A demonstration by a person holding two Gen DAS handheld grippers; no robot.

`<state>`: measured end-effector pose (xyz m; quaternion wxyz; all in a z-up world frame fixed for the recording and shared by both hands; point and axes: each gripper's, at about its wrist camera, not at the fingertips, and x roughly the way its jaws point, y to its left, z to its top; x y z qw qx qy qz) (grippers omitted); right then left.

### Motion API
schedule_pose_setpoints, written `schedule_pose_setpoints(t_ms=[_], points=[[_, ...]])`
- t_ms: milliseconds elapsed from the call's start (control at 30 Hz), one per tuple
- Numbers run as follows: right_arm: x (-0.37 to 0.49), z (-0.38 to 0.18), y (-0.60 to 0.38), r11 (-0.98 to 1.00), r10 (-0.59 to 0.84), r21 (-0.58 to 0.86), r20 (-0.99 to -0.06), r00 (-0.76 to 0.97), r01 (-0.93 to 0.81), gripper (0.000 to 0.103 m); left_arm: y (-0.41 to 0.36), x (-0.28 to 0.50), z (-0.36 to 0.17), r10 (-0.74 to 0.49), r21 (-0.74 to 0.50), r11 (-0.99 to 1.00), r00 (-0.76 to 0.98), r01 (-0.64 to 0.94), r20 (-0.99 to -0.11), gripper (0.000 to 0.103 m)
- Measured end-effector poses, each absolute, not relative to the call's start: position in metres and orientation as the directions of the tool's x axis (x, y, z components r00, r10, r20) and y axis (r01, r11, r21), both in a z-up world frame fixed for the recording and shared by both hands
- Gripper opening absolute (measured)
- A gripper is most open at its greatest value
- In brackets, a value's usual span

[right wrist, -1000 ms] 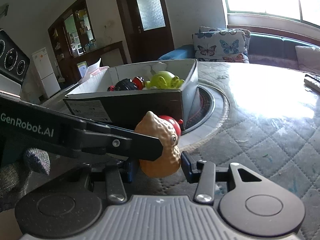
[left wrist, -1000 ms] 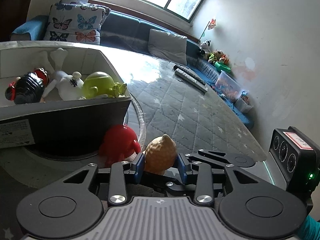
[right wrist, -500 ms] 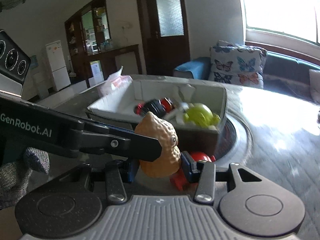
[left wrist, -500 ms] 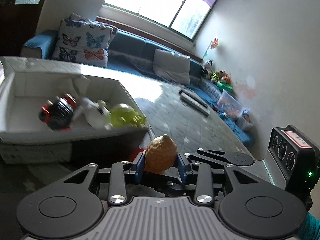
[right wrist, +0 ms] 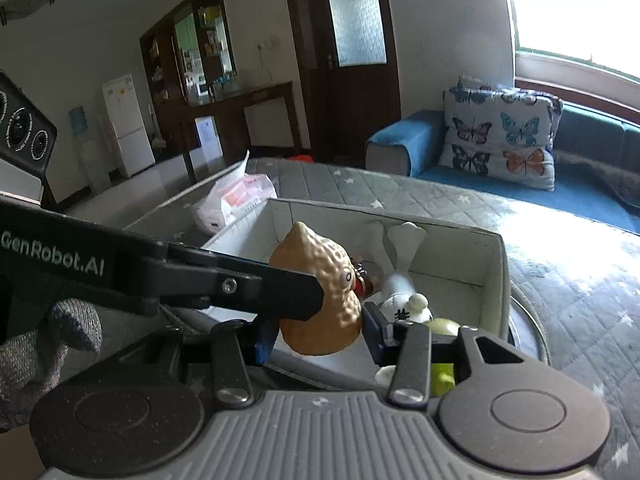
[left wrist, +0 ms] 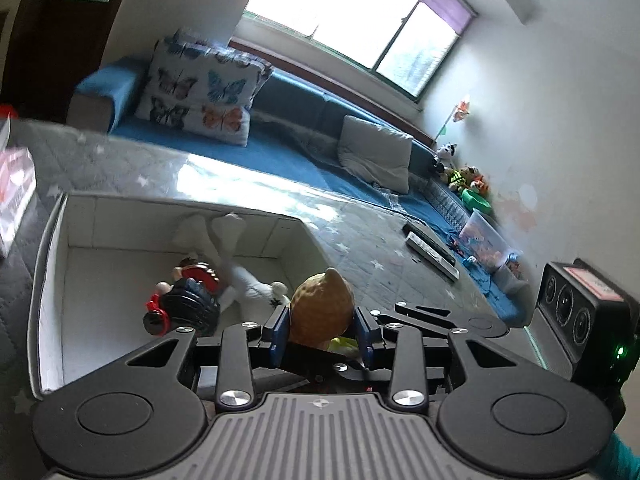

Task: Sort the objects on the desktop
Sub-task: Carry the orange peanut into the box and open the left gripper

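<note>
Left gripper (left wrist: 321,330): blue pads clenching a tan, pebbled peanut-shaped toy (left wrist: 322,308) by its flanks, the toy hanging over the near-right corner of the white box (left wrist: 52,276). Right gripper (right wrist: 318,340): sitting level with the toy's lower half, one blue pad showing on each side of it; whether those pads are touching the toy cannot be told, since the left gripper's black finger is crossing in front. A grey-gloved hand (right wrist: 44,344) is showing at the left edge of the right wrist view, well left of the box. Box contents, listed from the near wall outward: a yellow-green toy (right wrist: 442,326) lying against the near-right corner, mostly hidden below the grippers; a black-and-red toy (left wrist: 186,306) lying near the middle of the box floor; a white plush figure (left wrist: 240,276) lying just beside it, its long limbs reaching up against the far wall. The box is sitting on a grey quilted, star-printed surface (left wrist: 360,240). A white plastic bag (right wrist: 236,200) is lying on this surface just beyond the box's far-left corner. Two remote controls (left wrist: 430,250) are lying well to the right of the box. A butterfly-print cushion (left wrist: 204,92) is resting on the blue sofa (left wrist: 304,100) beyond the box's far wall.
</note>
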<state>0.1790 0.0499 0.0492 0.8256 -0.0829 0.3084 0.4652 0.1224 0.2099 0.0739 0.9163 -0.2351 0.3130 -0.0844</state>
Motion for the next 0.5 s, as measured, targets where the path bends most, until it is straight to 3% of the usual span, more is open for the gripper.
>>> schedule_pose_setpoints(t_ms=[500], points=[[0.197,0.016,0.084,0.558,0.634,0.083,-0.685,0.359,-0.826,0.046,0.236,0.150,0.039,-0.302,-0.519,0.852,0.746,-0.067,-0.593,0.037]])
